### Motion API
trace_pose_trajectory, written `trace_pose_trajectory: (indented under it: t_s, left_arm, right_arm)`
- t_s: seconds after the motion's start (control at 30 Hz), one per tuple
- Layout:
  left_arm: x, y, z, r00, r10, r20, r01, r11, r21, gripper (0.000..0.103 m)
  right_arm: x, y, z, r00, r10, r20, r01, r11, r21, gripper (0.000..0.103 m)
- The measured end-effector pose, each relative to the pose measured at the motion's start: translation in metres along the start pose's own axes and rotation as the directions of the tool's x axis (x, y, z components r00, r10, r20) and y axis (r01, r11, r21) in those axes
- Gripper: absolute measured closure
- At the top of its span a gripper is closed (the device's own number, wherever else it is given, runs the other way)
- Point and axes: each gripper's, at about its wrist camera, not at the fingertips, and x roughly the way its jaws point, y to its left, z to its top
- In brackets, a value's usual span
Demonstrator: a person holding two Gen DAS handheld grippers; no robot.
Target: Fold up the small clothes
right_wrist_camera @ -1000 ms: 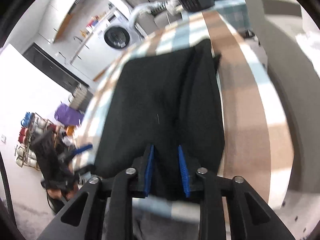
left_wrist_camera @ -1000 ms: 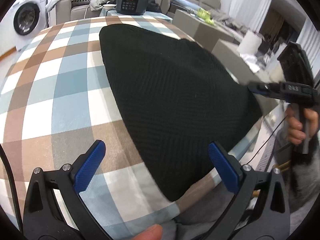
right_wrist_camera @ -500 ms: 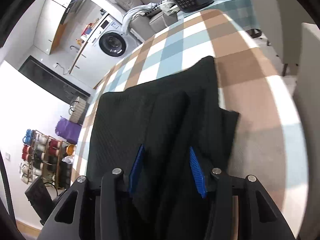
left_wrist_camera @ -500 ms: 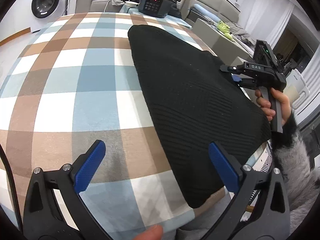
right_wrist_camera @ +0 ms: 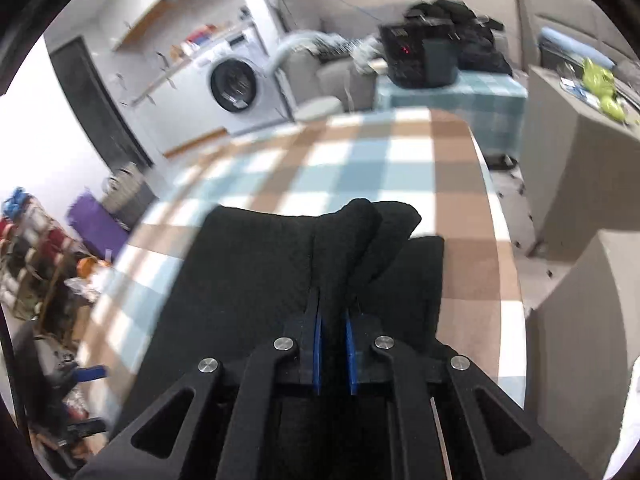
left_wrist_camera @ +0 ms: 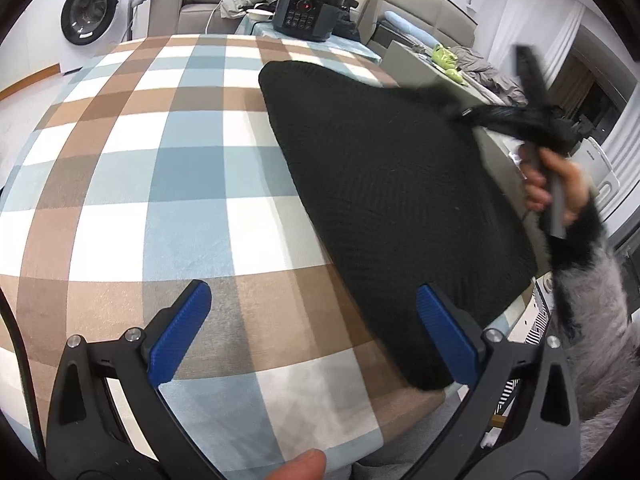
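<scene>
A black knit garment (left_wrist_camera: pixel 392 184) lies on the right side of the checked table (left_wrist_camera: pixel 160 168), its near corner over the front edge. My left gripper (left_wrist_camera: pixel 316 336) is open and empty, just above the table's front edge, with the garment's near corner by its right finger. My right gripper (right_wrist_camera: pixel 333 344) is shut on a raised fold of the garment (right_wrist_camera: pixel 352 248) at its right edge. In the left wrist view the right gripper (left_wrist_camera: pixel 476 114) is blurred, at the garment's far right edge.
A black cooker (left_wrist_camera: pixel 306 14) stands on a small table beyond the checked one. A washing machine (left_wrist_camera: pixel 90 12) is at far left, a sofa with clothes behind. Grey cabinets (right_wrist_camera: pixel 572 168) stand close to the table's right edge.
My right gripper has closed on a fold of the garment and is lifting it, moving fast. The left gripper stayed open and shifted a little left of the garment.
</scene>
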Motion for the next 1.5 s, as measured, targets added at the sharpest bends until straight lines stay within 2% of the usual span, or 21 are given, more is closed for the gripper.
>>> trace_pose_trajectory:
  t_s: [0.03, 0.1, 0.17, 0.23, 0.27, 0.37, 0.43, 0.5, 0.57, 0.67, 0.73, 0.77, 0.8, 0.83, 0.9, 1.0, 1.07, 1.17, 1.23, 1.4, 1.5]
  left_arm:
    - [-0.001, -0.002, 0.0, 1.0, 0.0, 0.003, 0.0, 1.0, 0.003, 0.001]
    - [-0.003, -0.003, -0.001, 1.0, 0.001, 0.007, -0.001, 1.0, 0.006, 0.001]
    - [-0.005, -0.002, -0.002, 1.0, 0.004, 0.008, -0.004, 1.0, 0.005, 0.001]
    - [-0.006, 0.002, -0.002, 1.0, 0.002, 0.008, -0.002, 1.0, -0.009, 0.001]
    - [-0.005, 0.004, -0.002, 1.0, -0.001, 0.007, 0.001, 1.0, -0.015, 0.001]
    - [-0.001, 0.005, 0.001, 1.0, -0.018, 0.009, 0.018, 0.999, -0.029, 0.001]
    - [0.002, -0.001, 0.004, 0.999, -0.044, 0.011, 0.044, 0.999, -0.018, 0.001]
    - [0.007, -0.011, 0.006, 0.998, -0.067, 0.001, 0.067, 0.998, 0.016, 0.001]
    - [0.013, -0.02, 0.005, 0.997, -0.072, -0.014, 0.073, 0.996, 0.043, 0.001]
    - [0.022, -0.03, 0.002, 0.996, -0.084, -0.04, 0.086, 0.994, 0.063, 0.001]
    - [0.025, -0.031, 0.001, 0.996, -0.074, -0.046, 0.077, 0.995, 0.066, 0.001]
    - [0.024, -0.031, 0.0, 0.997, -0.07, -0.045, 0.073, 0.995, 0.066, 0.001]
    - [0.023, -0.031, -0.001, 0.997, -0.066, -0.044, 0.068, 0.996, 0.063, 0.001]
    - [0.022, -0.029, -0.001, 0.997, -0.064, -0.043, 0.067, 0.996, 0.06, 0.001]
    - [0.018, -0.027, -0.001, 0.998, -0.055, -0.035, 0.057, 0.997, 0.049, 0.001]
    - [0.008, -0.023, 0.001, 0.998, -0.053, -0.017, 0.053, 0.998, 0.045, 0.001]
    - [0.004, -0.021, 0.003, 0.998, -0.059, -0.008, 0.059, 0.997, 0.044, 0.001]
    - [0.004, -0.025, 0.005, 0.997, -0.078, -0.005, 0.078, 0.996, 0.053, 0.001]
    - [0.011, -0.03, 0.005, 0.996, -0.084, -0.021, 0.085, 0.994, 0.061, 0.001]
    - [0.028, -0.056, -0.003, 0.991, -0.11, -0.071, 0.119, 0.985, 0.128, 0.001]
    - [0.037, -0.066, -0.013, 0.991, -0.084, -0.101, 0.101, 0.979, 0.175, 0.001]
  right_arm:
    - [0.012, -0.008, -0.002, 0.999, -0.031, -0.034, 0.032, 0.999, 0.029, 0.092]
    - [0.022, -0.018, -0.011, 0.997, -0.012, -0.08, 0.02, 0.995, 0.097, 0.089]
    - [0.009, -0.021, -0.025, 0.998, 0.041, -0.051, -0.034, 0.991, 0.131, 0.081]
    - [-0.013, -0.022, -0.045, 0.995, 0.103, -0.016, -0.1, 0.984, 0.151, 0.064]
    - [-0.026, -0.023, -0.06, 0.989, 0.145, -0.002, -0.143, 0.974, 0.175, 0.061]
    - [-0.058, -0.019, -0.103, 0.974, 0.226, 0.018, -0.224, 0.948, 0.227, 0.061]
    - [-0.079, -0.016, -0.138, 0.951, 0.306, 0.044, -0.306, 0.915, 0.262, 0.061]
    - [-0.09, -0.009, -0.16, 0.942, 0.331, 0.045, -0.331, 0.906, 0.264, 0.06]
    - [-0.097, 0.001, -0.181, 0.961, 0.276, 0.018, -0.273, 0.933, 0.234, 0.058]
    - [-0.09, 0.013, -0.193, 0.964, 0.263, -0.039, -0.25, 0.945, 0.211, 0.057]
    - [-0.087, 0.022, -0.192, 0.968, 0.246, -0.037, -0.237, 0.957, 0.166, 0.059]
    - [-0.089, 0.022, -0.192, 0.97, 0.243, -0.027, -0.236, 0.959, 0.158, 0.063]
    - [-0.089, 0.025, -0.188, 0.971, 0.237, -0.02, -0.231, 0.96, 0.156, 0.083]
    - [-0.089, 0.026, -0.184, 0.977, 0.213, -0.019, -0.208, 0.965, 0.161, 0.093]
    - [-0.102, 0.032, -0.176, 0.98, 0.198, 0.007, -0.197, 0.972, 0.127, 0.094]
    - [-0.137, 0.048, -0.16, 0.984, 0.164, 0.062, -0.168, 0.984, 0.055, 0.095]
    - [-0.145, 0.052, -0.159, 0.994, 0.106, 0.041, -0.107, 0.994, 0.022, 0.095]
    - [-0.121, 0.036, -0.174, 0.997, 0.022, -0.067, -0.017, 0.997, 0.07, 0.095]
    - [-0.1, 0.028, -0.185, 0.989, -0.004, -0.149, 0.019, 0.995, 0.096, 0.093]
    - [-0.113, 0.02, -0.184, 0.994, 0.021, -0.104, -0.008, 0.992, 0.126, 0.078]
    - [-0.123, 0.018, -0.181, 0.998, 0.047, -0.051, -0.038, 0.985, 0.166, 0.077]
